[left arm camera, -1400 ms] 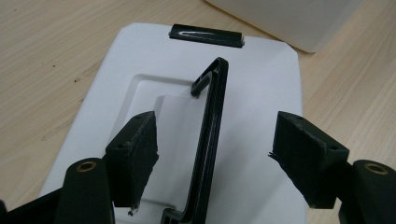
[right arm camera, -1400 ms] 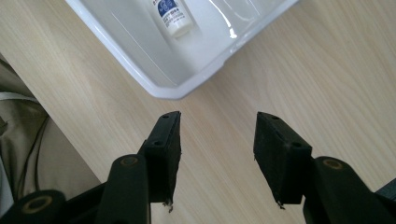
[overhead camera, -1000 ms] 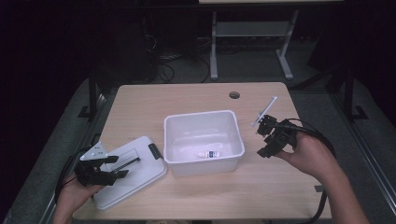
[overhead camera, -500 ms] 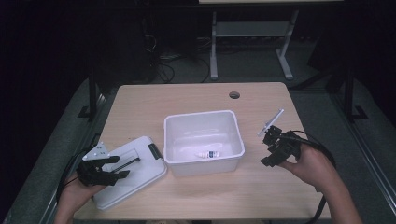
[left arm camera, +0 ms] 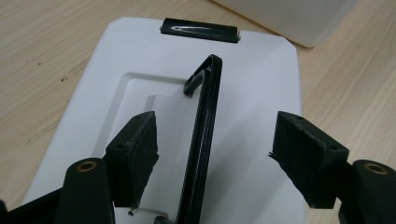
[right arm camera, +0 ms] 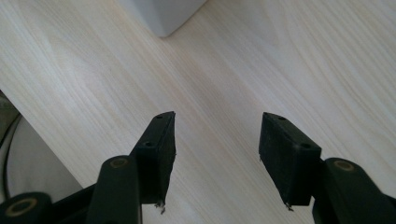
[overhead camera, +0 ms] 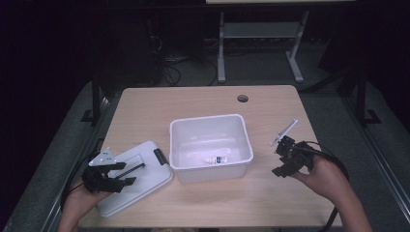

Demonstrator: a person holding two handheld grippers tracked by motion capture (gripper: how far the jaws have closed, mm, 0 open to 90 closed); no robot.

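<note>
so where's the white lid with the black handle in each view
High view: the white lid lies at lower left on the table, left of the white bin, under the left tool.
Left gripper view: the lid spreads across the centre, its black handle standing between the open jaws.
Right gripper view: the lid is not in it.
Shared landmark: the white bin, whose corner sits at top.

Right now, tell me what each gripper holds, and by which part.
Nothing. The left gripper stands open around the lid's raised black handle without pressing it; the right gripper is open over bare table.
</note>
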